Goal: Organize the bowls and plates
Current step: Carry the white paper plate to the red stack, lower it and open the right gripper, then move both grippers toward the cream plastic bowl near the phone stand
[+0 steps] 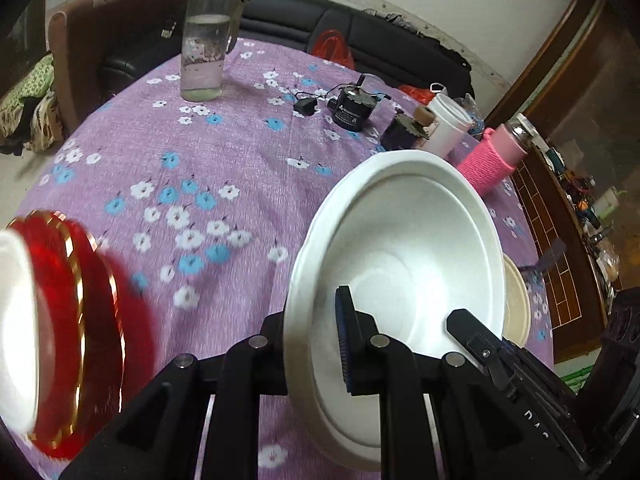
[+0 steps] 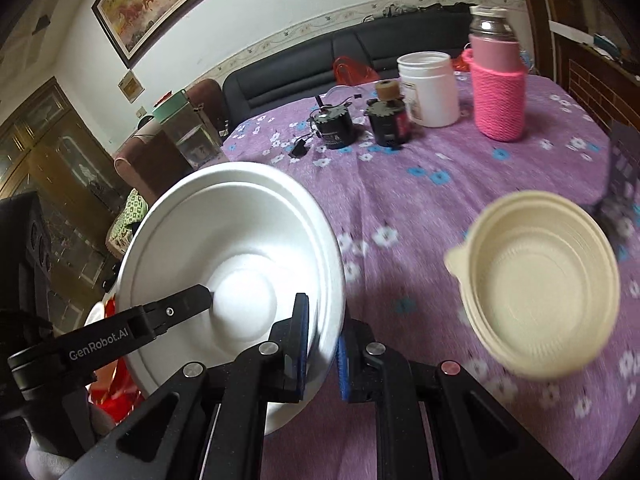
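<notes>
Both grippers are clamped on the same white bowl (image 1: 404, 256), one on each side of its rim. On my left gripper (image 1: 316, 344), one blue-padded finger sits inside the bowl; the other is behind the wall and out of sight, so the rim is pinched between them. On my right gripper (image 2: 322, 344), the two blue pads close on the rim with the bowl's edge (image 2: 236, 248) running between them. The bowl is tilted, its opening turned toward both cameras, and held above the desk (image 1: 224, 128); whether its underside touches the purple flowered cloth I cannot tell.

Off to my left, a red plate (image 1: 92, 320) with a gold edge is blurred and cut off by the frame, with something white in front of it that I cannot make out. A cream plastic bowl (image 2: 536, 284) with a small tab lies on the cloth to the right of the white bowl, also blurred; in the left view only a sliver of it peeks out behind the white bowl.

Farther back stand a clear water bottle (image 1: 206, 40) with a green lid, two small black devices (image 2: 334, 130) with cables, a white jar (image 2: 430, 88) and a flask in a pink knitted sleeve (image 2: 498, 88). A dark object at the right edge of the right view is too smeared to identify.
</notes>
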`<move>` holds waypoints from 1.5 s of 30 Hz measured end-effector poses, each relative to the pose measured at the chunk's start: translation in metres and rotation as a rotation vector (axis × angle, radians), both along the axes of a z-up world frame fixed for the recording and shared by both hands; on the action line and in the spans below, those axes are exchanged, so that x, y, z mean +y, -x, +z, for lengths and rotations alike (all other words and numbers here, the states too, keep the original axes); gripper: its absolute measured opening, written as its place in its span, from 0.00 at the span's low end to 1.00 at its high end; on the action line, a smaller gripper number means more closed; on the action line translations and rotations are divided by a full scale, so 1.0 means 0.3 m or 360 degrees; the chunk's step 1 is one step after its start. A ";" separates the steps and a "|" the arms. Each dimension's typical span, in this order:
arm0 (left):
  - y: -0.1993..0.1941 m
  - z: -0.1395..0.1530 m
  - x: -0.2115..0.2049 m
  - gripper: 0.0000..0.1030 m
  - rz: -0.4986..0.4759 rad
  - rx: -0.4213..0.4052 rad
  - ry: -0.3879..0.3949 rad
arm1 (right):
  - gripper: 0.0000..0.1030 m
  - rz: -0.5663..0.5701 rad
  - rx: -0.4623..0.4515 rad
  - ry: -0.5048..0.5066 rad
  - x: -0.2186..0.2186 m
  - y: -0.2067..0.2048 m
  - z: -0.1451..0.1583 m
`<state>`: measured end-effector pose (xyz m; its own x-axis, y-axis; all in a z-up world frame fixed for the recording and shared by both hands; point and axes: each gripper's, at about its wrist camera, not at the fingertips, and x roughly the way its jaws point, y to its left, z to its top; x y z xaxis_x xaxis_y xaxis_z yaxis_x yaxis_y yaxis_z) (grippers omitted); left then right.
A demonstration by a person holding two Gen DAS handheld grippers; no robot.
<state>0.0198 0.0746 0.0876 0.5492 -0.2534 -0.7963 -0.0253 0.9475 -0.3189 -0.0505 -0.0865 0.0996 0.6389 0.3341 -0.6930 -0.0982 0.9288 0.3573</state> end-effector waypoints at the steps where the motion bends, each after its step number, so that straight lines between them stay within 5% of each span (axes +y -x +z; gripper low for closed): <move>1: 0.038 0.011 0.005 0.15 0.0014 -0.0031 -0.0014 | 0.13 0.0002 -0.0007 -0.0010 0.004 0.023 0.005; 9: 0.240 0.116 0.224 0.16 0.0242 -0.0212 -0.0072 | 0.13 0.0236 -0.0119 -0.0059 0.233 0.103 0.111; 18: 0.359 0.088 0.641 0.20 0.0670 -0.0158 -0.0068 | 0.13 0.0582 -0.0036 -0.0030 0.682 0.079 0.074; 28: 0.379 0.047 0.797 0.41 0.0661 -0.0144 0.0072 | 0.13 0.0598 0.0042 0.0103 0.875 0.027 0.007; 33: 0.438 0.090 0.810 0.62 0.0726 -0.0344 0.0131 | 0.16 0.0637 -0.0084 0.0081 0.870 0.042 0.023; 35: 0.452 0.114 0.793 0.64 0.0730 -0.0418 0.0104 | 0.47 0.0631 -0.0140 0.0049 0.854 0.067 0.042; 37: 0.480 0.157 0.747 0.66 0.0771 -0.0543 0.0012 | 0.61 0.0586 -0.0222 -0.0030 0.786 0.098 0.072; 39: 0.505 0.206 0.679 0.71 0.0771 -0.0672 -0.0067 | 0.61 0.0473 -0.0279 -0.0091 0.686 0.118 0.102; 42: 0.515 0.269 0.563 0.97 0.0681 -0.0827 -0.0033 | 0.61 0.0248 -0.0385 -0.0100 0.491 0.130 0.142; 45: 0.428 0.330 0.373 1.00 0.0431 -0.0846 -0.0026 | 0.67 -0.0112 -0.0487 -0.0004 0.225 0.097 0.193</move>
